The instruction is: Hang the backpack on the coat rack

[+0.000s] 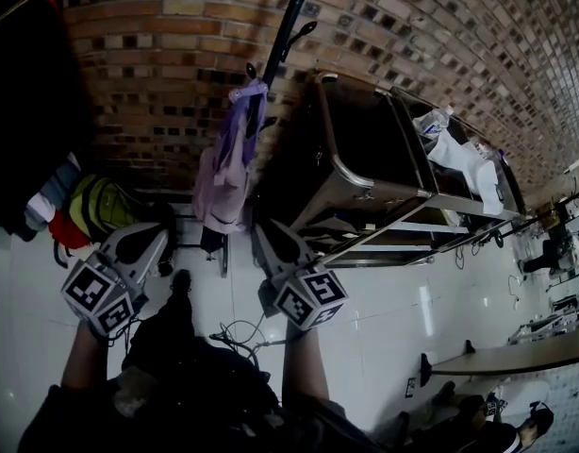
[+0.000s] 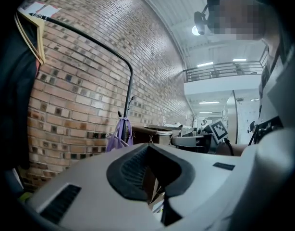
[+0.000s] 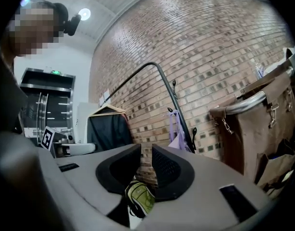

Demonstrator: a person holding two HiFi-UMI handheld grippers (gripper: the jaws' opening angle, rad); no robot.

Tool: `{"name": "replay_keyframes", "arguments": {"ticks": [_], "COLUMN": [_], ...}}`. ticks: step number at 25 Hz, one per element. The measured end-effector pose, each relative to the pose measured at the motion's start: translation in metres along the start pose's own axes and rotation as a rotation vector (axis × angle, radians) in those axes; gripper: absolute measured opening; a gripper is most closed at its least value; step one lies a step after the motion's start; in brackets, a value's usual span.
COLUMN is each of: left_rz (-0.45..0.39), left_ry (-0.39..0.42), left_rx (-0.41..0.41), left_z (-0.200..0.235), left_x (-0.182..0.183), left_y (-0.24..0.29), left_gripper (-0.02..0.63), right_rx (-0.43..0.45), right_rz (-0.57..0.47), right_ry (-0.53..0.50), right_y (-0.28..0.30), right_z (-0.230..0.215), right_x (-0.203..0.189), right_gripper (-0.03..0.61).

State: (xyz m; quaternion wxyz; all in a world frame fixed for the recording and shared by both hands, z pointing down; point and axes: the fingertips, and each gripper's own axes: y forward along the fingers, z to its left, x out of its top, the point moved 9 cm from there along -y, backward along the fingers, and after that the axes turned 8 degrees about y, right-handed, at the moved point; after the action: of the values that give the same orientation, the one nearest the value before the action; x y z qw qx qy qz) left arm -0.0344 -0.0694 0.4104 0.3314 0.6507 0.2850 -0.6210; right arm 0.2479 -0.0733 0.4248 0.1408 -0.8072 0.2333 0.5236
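Observation:
A purple backpack [image 1: 231, 163] hangs from a hook on the black coat rack pole [image 1: 283, 41], against the brick wall. It also shows in the left gripper view as the purple backpack [image 2: 119, 134] and in the right gripper view as the purple backpack [image 3: 178, 134]. My left gripper [image 1: 150, 237] is held low and back from the rack, shut with nothing in it; its jaw tips [image 2: 147, 148] meet. My right gripper [image 1: 268, 232] is just below the backpack, apart from it. A narrow gap shows between its pads [image 3: 146, 150], and nothing is in it.
A green backpack [image 1: 96, 206] lies on the floor by the wall at left, also seen as the green backpack [image 3: 140, 198]. Dark clothes on a hanger [image 1: 25, 92] fill the far left. A brown canvas cart [image 1: 365, 159] with a metal rim stands right of the rack.

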Motion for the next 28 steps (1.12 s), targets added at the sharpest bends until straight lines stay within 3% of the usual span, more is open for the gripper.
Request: {"name": "replay_keyframes", "arguments": {"ticks": [7,13,18,22,28], "left_rz": [-0.020,-0.004,-0.004,0.002,-0.002], "left_ry": [0.015,-0.019,-0.043,-0.043,-0.050], "left_rx": [0.035,0.042,0.031,0.022,0.036], "left_z": [-0.034,-0.042,-0.050,-0.054,-0.072], "left_x": [0.011,0.009,0.003,0.008,0.006], "left_y": [-0.044,-0.087,-0.137,-0.190,-0.269], "left_gripper": [0.039,0.040,0.040,0.039,0.039], "right_rx": [0.091,0.130,0.122,0.122,0.135], "right_rz": [0.035,0.075,0.044,0.021,0.057], "right_ry": [-0.003,-0.050,0.009,0.037,-0.021], "right_y": [-0.014,-0.015,-0.031,-0.034,-0.051], "right_z": [0.045,0.092,0.135,0.186,0.267], "right_x": [-0.013,-0.021,-0.036,-0.048,-0.078], "right_gripper": [0.006,0.003,0.002,0.002,0.002]}}
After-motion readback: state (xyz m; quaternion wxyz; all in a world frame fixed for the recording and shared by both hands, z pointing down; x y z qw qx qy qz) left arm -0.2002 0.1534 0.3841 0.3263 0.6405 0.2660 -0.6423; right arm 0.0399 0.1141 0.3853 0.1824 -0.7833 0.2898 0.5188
